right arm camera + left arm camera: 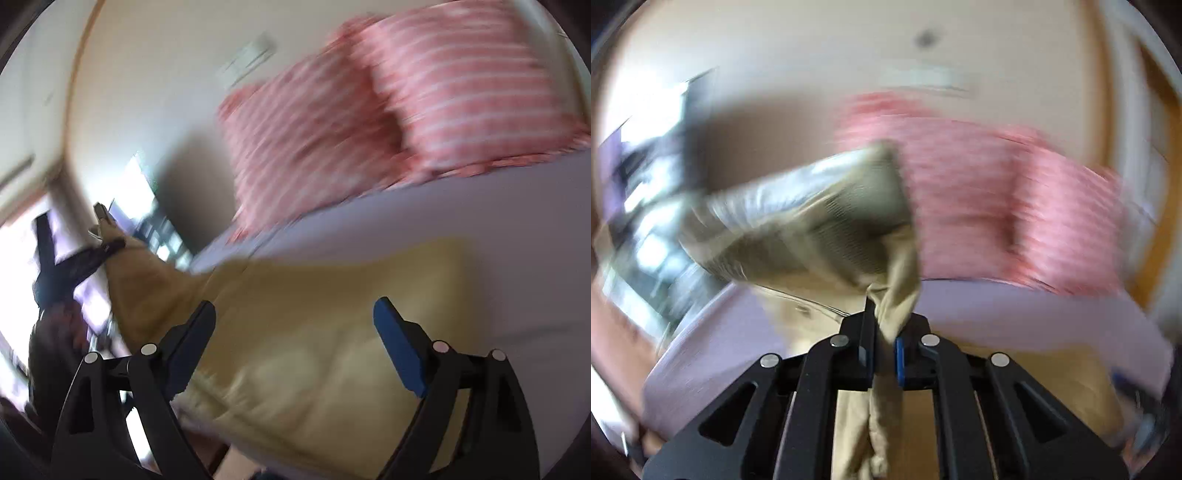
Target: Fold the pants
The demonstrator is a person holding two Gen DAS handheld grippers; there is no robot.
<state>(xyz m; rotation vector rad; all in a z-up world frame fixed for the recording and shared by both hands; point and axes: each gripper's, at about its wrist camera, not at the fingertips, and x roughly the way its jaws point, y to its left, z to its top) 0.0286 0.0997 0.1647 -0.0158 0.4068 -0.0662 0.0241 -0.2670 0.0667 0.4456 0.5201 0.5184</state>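
- Left gripper: jaws closed on a bunched fold of the khaki pants; the cloth runs up between the blue-edged pads and hangs below them too.
- Khaki pants, left wrist view: one part is lifted off the bed and spreads to the left of the pinch point, in front of the pillows; the rest lies on the lavender bedsheet beneath the gripper.
- Right gripper: jaws wide apart, nothing between the pads; it hangs above the pants, not touching them.
- Khaki pants, right wrist view: most of the garment lies flat on the bedsheet near the bed's near edge; its left part rises in a taut peak to the left gripper, seen at far left.
- Two pink-and-white striped pillows: leaning against the cream wall at the far end of the bed, side by side and touching.
- Both views are motion-blurred; seams and pockets cannot be told.
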